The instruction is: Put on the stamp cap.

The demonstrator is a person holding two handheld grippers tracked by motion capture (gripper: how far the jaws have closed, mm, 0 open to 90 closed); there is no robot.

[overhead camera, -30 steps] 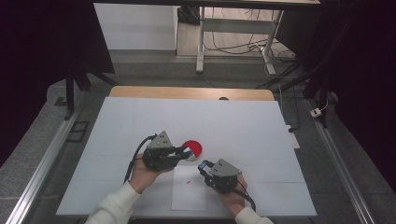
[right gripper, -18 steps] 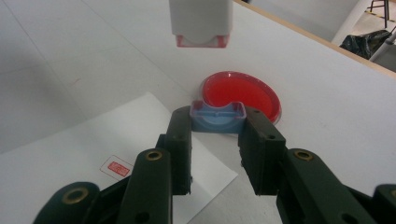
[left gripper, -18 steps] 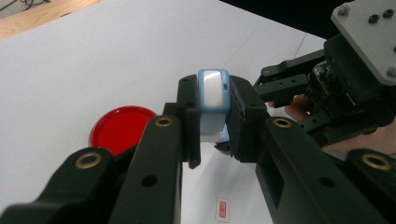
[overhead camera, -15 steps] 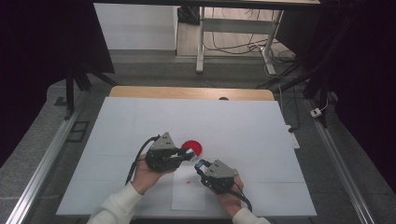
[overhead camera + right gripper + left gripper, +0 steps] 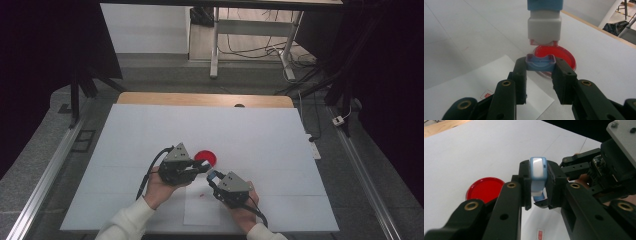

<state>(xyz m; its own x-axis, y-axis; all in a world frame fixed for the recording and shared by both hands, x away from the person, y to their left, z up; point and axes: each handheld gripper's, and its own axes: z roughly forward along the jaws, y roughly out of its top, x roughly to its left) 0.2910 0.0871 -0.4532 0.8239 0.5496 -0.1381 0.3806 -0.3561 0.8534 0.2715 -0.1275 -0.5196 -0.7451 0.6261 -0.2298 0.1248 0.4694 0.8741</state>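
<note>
My left tongs [image 5: 537, 192] are clamped on the blue-and-white stamp [image 5: 537, 173], squeezing its body from both sides so it stands up between the jaws. My right tongs [image 5: 540, 75] are pinched on the little blue cap [image 5: 540, 63], which sits just under the stamp's white end [image 5: 544, 28] with a small gap, so the two aren't touching. From up high the left tongs [image 5: 200, 167] and right tongs [image 5: 214, 176] are nose to nose near my edge of the bench [image 5: 150, 130]. Right behind the cap is the round red dish [image 5: 564, 56], lying flat on the bench, just beside the left tongs' tips. Under my right hand [image 5: 243, 212] there's a sheet of white paper [image 5: 200, 212] with a small red mark [image 5: 486, 95] on it.
</note>
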